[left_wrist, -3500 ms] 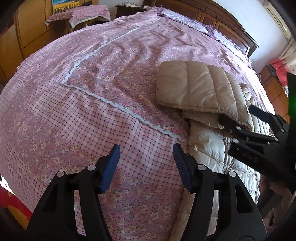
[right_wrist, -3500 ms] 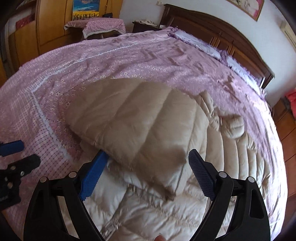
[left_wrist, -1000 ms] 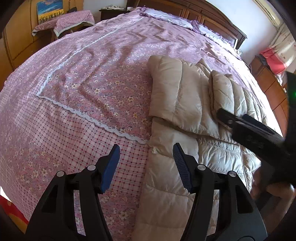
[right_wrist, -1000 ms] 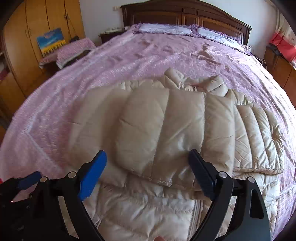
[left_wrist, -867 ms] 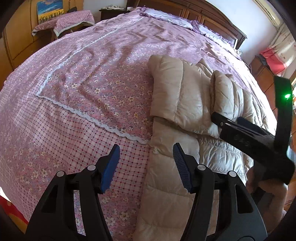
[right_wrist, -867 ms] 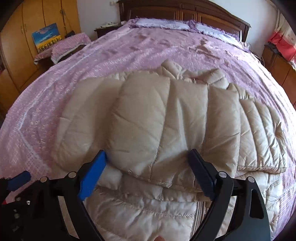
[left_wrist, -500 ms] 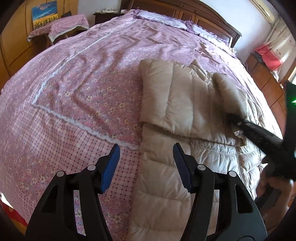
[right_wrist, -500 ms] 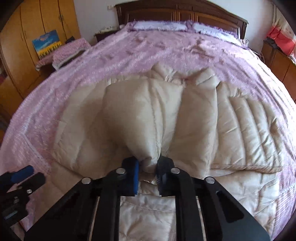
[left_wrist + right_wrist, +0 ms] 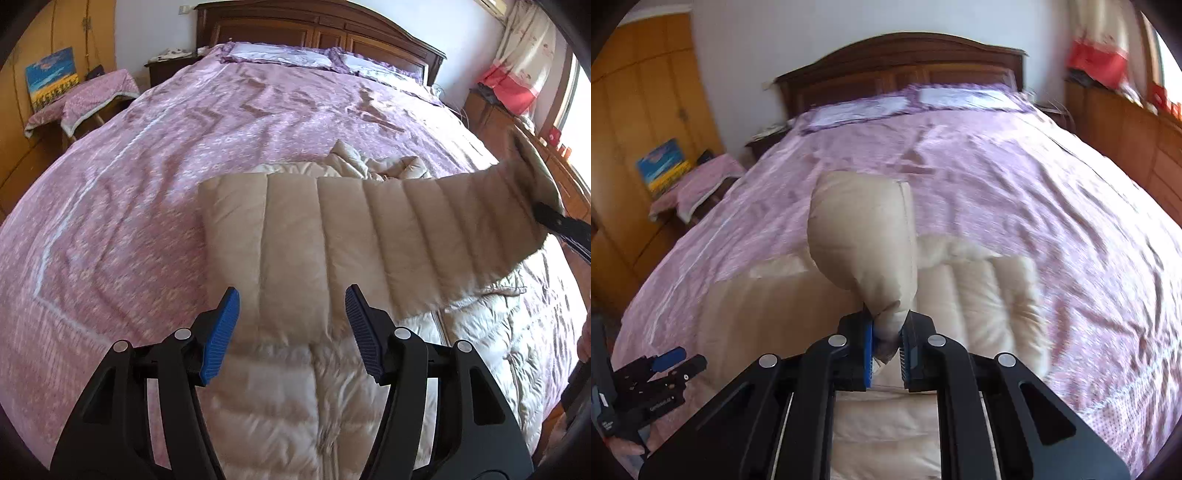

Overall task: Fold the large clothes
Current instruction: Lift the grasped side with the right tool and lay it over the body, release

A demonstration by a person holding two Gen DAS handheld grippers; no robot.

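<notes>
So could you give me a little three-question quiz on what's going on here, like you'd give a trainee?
1. True or false: the left hand-held gripper is shut on the jacket.
2. What does the right hand-held gripper grip? A) pillow B) jacket sleeve C) bedspread
3. Fill in: the jacket lies on a ___ bedspread.

Key: 1 false, it is open and holds nothing; 2 B; 3 purple.

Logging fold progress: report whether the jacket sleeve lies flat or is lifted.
Lifted. The right hand-held gripper is shut on the sleeve end, holding it above the jacket.
</notes>
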